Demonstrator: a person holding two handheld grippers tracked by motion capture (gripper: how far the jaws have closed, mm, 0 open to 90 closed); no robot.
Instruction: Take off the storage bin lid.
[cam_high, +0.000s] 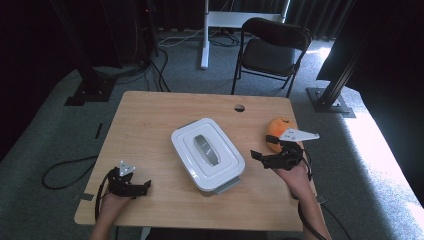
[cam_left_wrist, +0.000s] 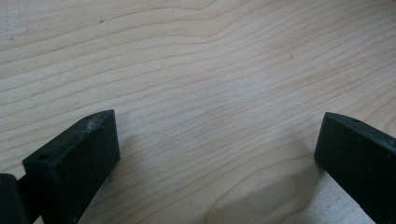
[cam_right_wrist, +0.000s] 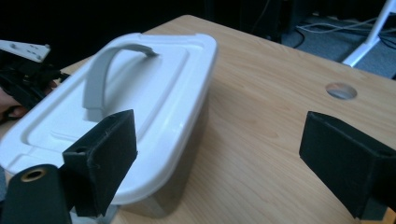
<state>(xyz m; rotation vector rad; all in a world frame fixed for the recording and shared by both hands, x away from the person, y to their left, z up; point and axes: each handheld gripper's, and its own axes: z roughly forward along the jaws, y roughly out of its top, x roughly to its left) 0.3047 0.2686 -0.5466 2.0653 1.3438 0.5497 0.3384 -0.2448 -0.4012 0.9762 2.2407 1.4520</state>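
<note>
A wooden bench carries a lidded white storage box at its centre, long axis running from 11 to 5 o'clock. The right hand-held gripper, jaws wide and empty, sits just at the box's 3 o'clock, nearer than the left hand-held gripper, also wide, at 8 o'clock. An orange lies behind the right one.

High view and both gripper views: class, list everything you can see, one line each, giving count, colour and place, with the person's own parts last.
Table: one, light wood, centre, round hole near far edge.
Container: one, white, lidded, table centre.
Handle: one, grey, on the container's lid.
Orange fruit: one, orange, table's right side, beyond the right gripper.
Folding chair: one, black, beyond the table.
Floor cables: several, black, grey carpet.
Left gripper: one, black, near-left, fingers apart over bare wood.
Right gripper: one, black, fingers apart beside the container.
</note>
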